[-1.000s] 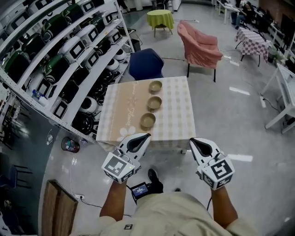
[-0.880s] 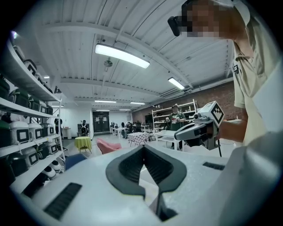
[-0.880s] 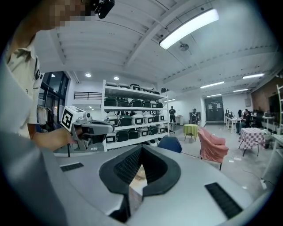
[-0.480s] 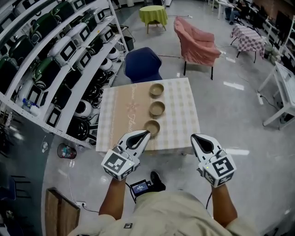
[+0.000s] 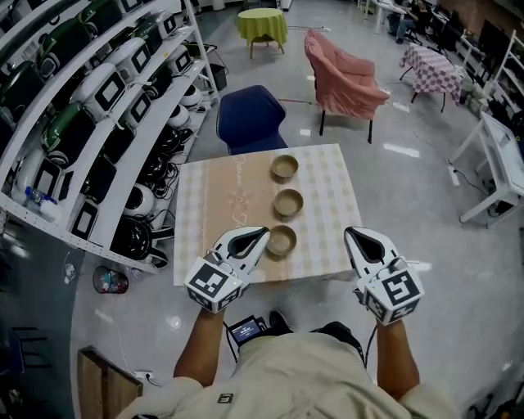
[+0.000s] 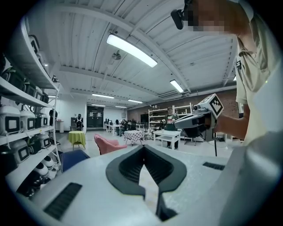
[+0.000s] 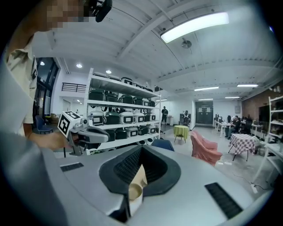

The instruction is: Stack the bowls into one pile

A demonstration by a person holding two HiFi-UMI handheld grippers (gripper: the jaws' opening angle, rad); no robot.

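Note:
Three tan bowls stand in a row on the checked tablecloth (image 5: 327, 192): a far bowl (image 5: 284, 168), a middle bowl (image 5: 288, 202) and a near bowl (image 5: 281, 241). My left gripper (image 5: 263, 233) is shut and empty, its tip just left of the near bowl at the table's front edge. Over the front right corner of the table my right gripper (image 5: 350, 234) is also shut with nothing in it. In the right gripper view one bowl (image 7: 134, 191) shows through the notch below the closed jaws, and the left gripper (image 7: 84, 132) shows at the left.
Shelves of machines (image 5: 98, 90) run along the left. Behind the table stand a blue chair (image 5: 250, 119) and a pink armchair (image 5: 344, 78); a green-clothed table (image 5: 262, 24) lies farther back. A white table (image 5: 499, 164) is at the right, and a small screen device (image 5: 248, 331) lies on the floor by the person's feet.
The person has stepped closer to the table. Both grippers have come forward from short of the table to its front edge, and the left tip now sits beside the near bowl.

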